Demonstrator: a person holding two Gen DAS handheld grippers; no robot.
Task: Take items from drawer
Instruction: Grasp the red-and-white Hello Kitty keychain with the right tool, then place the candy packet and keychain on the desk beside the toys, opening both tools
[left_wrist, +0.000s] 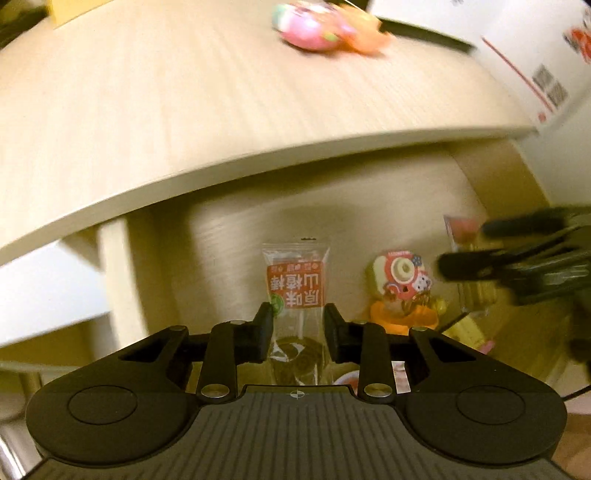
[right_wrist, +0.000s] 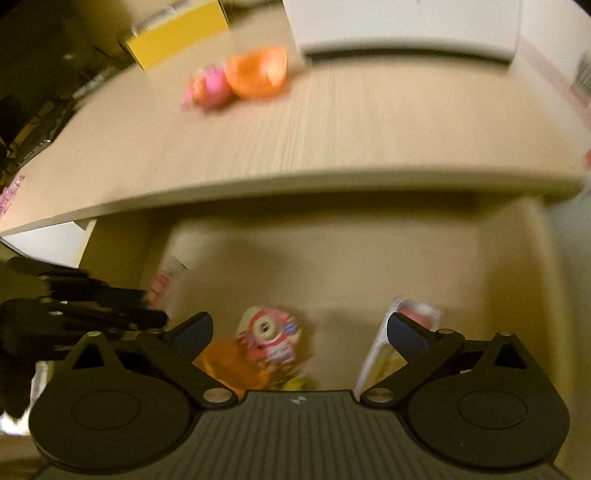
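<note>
The left gripper is clamped on a clear snack packet; the slippery film could slide free. The right gripper is spread wide over a toy capsule in the drawer. Beyond lies the pale wooden tabletop, dimly lit.

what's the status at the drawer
Left gripper fingers clamped on snack packet. Right gripper open above toy. Nothing blocking.
</note>
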